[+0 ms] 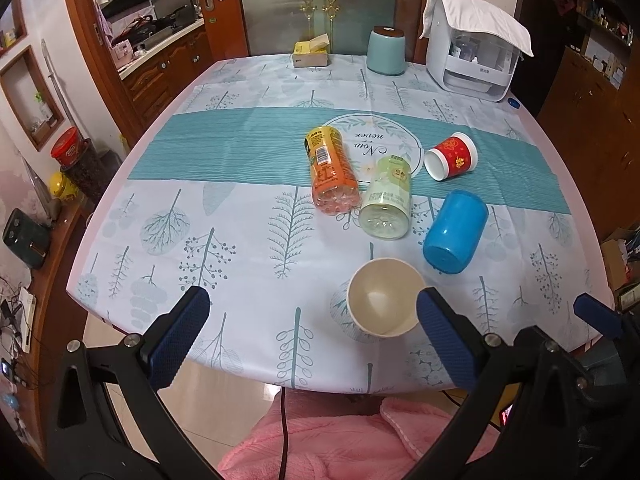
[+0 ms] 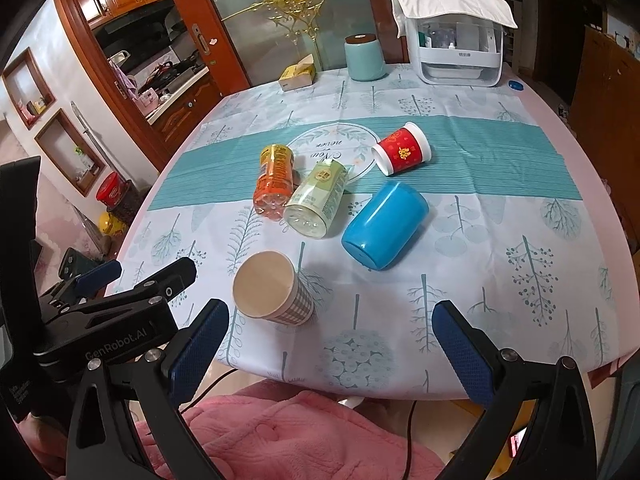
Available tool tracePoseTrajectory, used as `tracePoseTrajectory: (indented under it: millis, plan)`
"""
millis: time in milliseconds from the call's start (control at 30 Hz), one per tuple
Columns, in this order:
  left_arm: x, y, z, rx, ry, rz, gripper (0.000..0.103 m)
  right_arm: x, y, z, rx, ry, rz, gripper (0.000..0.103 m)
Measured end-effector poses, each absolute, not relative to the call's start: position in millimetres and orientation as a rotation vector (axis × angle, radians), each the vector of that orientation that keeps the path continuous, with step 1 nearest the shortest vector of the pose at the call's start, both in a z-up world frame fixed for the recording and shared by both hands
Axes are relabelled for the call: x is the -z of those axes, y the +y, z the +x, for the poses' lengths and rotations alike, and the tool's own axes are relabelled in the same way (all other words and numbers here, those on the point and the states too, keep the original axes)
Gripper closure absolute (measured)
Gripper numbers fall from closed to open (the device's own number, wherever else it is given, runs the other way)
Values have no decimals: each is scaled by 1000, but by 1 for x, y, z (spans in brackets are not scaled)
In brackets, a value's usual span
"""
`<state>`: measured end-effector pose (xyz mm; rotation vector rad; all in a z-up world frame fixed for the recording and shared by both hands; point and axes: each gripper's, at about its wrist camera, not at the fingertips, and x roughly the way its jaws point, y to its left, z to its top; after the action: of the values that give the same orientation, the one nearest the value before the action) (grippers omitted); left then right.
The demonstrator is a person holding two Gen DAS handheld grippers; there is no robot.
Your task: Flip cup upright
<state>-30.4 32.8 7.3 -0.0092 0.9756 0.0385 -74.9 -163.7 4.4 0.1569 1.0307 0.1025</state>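
Counted three cups: a checked paper cup (image 2: 273,295) on its side near the table's (image 1: 224,264) front edge, mouth toward the cameras; a blue cup (image 2: 385,225) and a red cup (image 2: 401,149) lying farther back. Counted two bottles, orange (image 2: 275,185) and green (image 2: 316,203), lying touching. Left gripper (image 1: 309,334) and right gripper (image 2: 329,342) spread wide, holding nothing.

Paper cup (image 1: 384,298) (image 2: 273,290) stands on table (image 1: 224,248) (image 2: 500,300) near front edge. Behind it, toward centre, two bottles lie side by side, touching: one (image 1: 329,170) (image 2: 275,178) left, other (image 1: 387,200) (image 2: 316,202) right. Plastic cup (image 1: 456,232) (image 2: 386,224) lies on side just right of bottles. Small cup (image 1: 452,156) (image 2: 402,148) lies on side behind it. Along far edge, left to right: tissue box (image 1: 310,54) (image 2: 298,73), canister (image 1: 386,50) (image 2: 364,57), appliance (image 1: 474,46) (image 2: 456,36) at far right corner.
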Motion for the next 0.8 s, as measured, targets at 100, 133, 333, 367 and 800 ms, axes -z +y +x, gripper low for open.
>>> tracePoseTrajectory:
  millis: [100,133,333,367,800]
  plan:
    - [-7,32,-30,-39,974,-5,0,-4,-163,-73,-104,1031,154,0]
    - [-7,31,-29,-38,972,-3,0,-4,-162,-73,-104,1032,153,0]
    - [-7,31,-28,-36,971,1,0,-4,-160,-71,-104,1034,151,0]
    - [-7,31,-28,-36,971,1,0,-4,-160,-70,-102,1034,151,0]
    - [-7,30,-27,-35,972,2,0,-1,-162,-68,-86,1041,142,0]
